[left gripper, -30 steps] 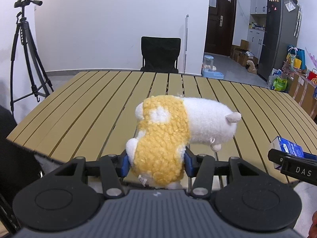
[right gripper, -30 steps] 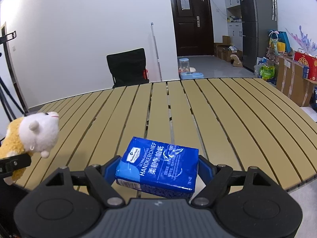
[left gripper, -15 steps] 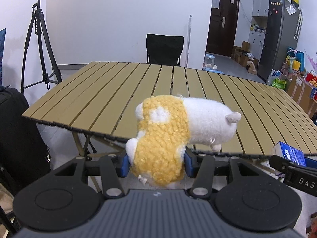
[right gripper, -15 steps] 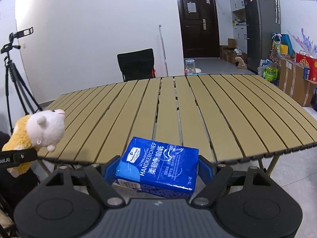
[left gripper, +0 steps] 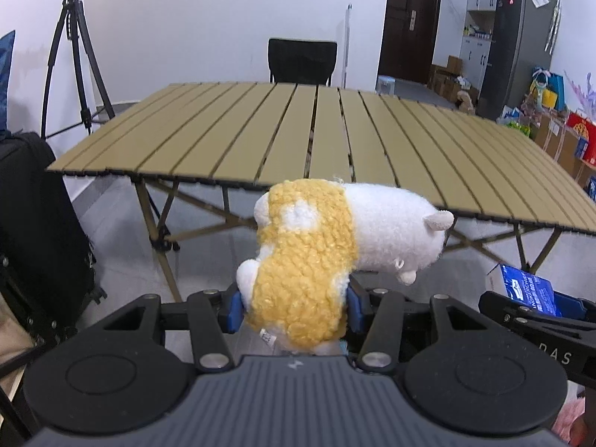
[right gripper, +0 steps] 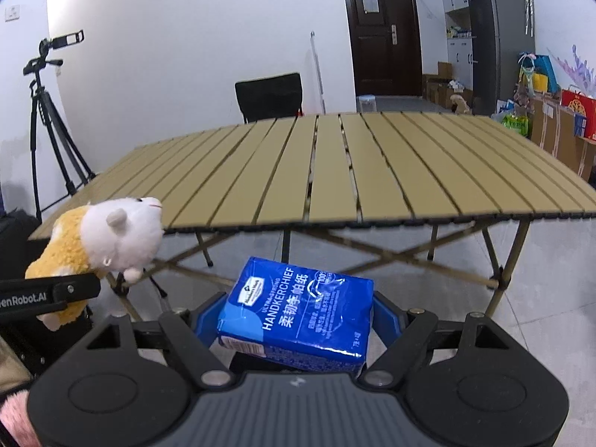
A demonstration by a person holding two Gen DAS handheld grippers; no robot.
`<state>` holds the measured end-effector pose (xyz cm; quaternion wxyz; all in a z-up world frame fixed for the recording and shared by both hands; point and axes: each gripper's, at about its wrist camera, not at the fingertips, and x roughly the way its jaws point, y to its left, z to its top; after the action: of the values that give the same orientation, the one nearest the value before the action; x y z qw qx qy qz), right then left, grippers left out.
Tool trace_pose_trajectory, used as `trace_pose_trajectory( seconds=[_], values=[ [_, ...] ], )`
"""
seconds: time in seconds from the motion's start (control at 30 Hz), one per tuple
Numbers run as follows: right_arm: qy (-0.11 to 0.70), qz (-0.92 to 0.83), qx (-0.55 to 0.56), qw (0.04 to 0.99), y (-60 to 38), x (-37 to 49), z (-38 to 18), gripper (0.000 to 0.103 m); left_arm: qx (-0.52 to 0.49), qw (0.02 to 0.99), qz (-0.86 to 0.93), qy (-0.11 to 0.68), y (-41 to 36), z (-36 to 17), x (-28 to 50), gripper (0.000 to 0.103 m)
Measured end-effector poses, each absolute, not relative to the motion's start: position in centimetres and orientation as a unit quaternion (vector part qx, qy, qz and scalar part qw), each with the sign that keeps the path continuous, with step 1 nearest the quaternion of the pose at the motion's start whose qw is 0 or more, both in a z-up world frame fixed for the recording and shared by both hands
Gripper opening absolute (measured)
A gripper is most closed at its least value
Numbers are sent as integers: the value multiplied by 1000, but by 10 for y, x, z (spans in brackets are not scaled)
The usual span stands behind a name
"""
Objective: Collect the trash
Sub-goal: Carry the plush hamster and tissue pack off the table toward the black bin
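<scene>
My left gripper (left gripper: 294, 307) is shut on a yellow and white plush hamster (left gripper: 316, 260), held in the air in front of the slatted table (left gripper: 298, 138). The hamster also shows at the left of the right wrist view (right gripper: 100, 238). My right gripper (right gripper: 298, 320) is shut on a blue handkerchief tissue pack (right gripper: 301, 309), also off the table and below its near edge. The pack shows at the right of the left wrist view (left gripper: 529, 288).
A black chair (left gripper: 302, 60) stands behind the table. A camera tripod (left gripper: 74, 52) is at the left, with a black suitcase (left gripper: 33, 223) beside me. A fridge (left gripper: 517, 41), boxes and bags line the right wall. A dark door (right gripper: 380, 29) is at the back.
Both grippers have pulled back from over the table with their objects, so the table's near edge and legs are in view. Both holds are unchanged.
</scene>
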<state>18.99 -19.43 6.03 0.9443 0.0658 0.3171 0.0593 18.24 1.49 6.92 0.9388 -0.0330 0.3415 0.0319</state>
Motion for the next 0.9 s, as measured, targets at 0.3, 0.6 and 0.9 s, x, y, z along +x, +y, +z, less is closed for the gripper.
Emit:
trace_pose_trajectory(
  seconds=[0.3,0.6,0.9],
  values=[
    [350,63,61,933,-183,168,22,79,-17,923,38,382,9,29,163,51],
    [387,63,49,918,-179,160,-17,79,-7,904,44,425,10,-13,154,51],
    [432,55,51,899,-185,168,-57,79,-7,887,48,460,14,-45,163,51]
  ],
)
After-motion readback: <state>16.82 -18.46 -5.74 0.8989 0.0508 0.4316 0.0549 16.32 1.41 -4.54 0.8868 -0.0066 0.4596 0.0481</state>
